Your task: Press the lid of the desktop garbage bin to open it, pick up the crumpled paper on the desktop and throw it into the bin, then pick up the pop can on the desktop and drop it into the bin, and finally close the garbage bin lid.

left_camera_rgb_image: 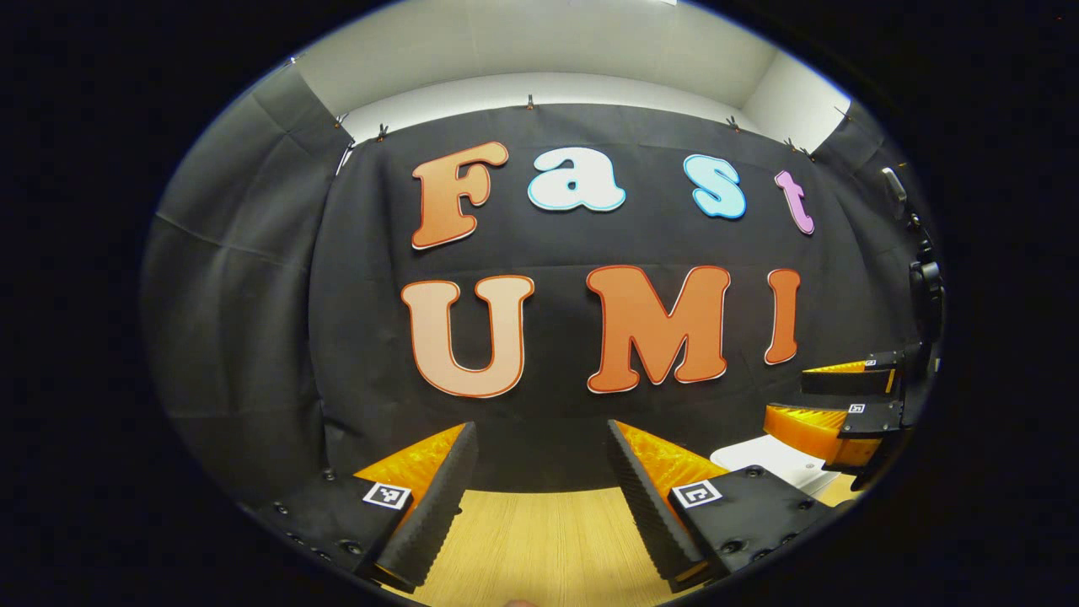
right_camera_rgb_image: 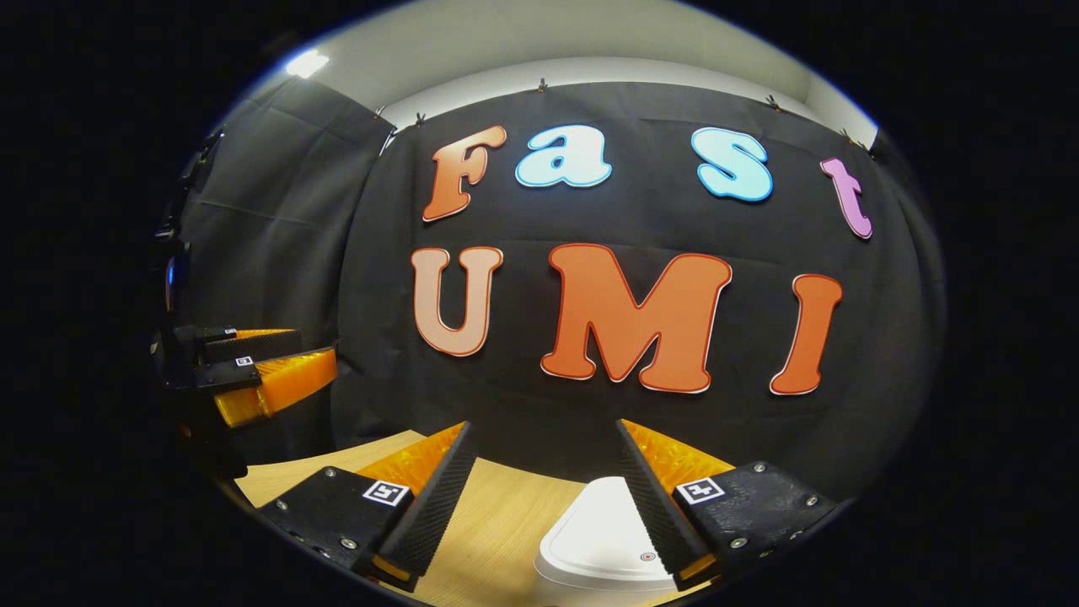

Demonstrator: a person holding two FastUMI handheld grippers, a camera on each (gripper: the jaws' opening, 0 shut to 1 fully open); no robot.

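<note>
The white garbage bin [right_camera_rgb_image: 603, 531] stands on the wooden desk just below my right gripper [right_camera_rgb_image: 542, 426]. Its lid is down, and part of it lies behind the right finger. That gripper is open and holds nothing. In the left gripper view the bin [left_camera_rgb_image: 771, 459] shows at the far right, with the right gripper [left_camera_rgb_image: 847, 403] hanging above it. My left gripper [left_camera_rgb_image: 541, 427] hovers over bare desk, open with nothing between its fingers. The right gripper view shows the left gripper [right_camera_rgb_image: 270, 367] at the left edge, above the desk.
The light wooden desk [left_camera_rgb_image: 539, 539] runs back to the black cloth wall [left_camera_rgb_image: 337, 295] straight ahead. The cloth also wraps round the left side [right_camera_rgb_image: 270, 211]. A dark stand with gear [left_camera_rgb_image: 923, 278] rises at the right edge.
</note>
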